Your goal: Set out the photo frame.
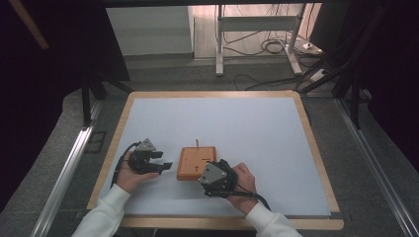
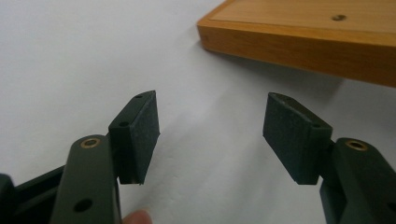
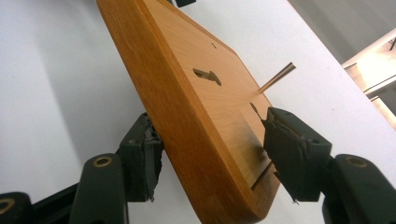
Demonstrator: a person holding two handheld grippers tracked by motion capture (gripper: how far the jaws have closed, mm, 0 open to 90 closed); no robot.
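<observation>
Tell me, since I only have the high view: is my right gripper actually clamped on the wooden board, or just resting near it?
Observer: The right gripper has the wooden board between its jaws at a corner, one pad under it, one on its top face.
Operator: And the left gripper, is anything in it?
Observer: No. The left gripper is open with bare white table surface between its pads; the board's edge lies ahead of it, untouched.
Operator: What's that stick on the board?
Observer: A thin wooden peg stands out of the board's top face, beside a few small slots.
</observation>
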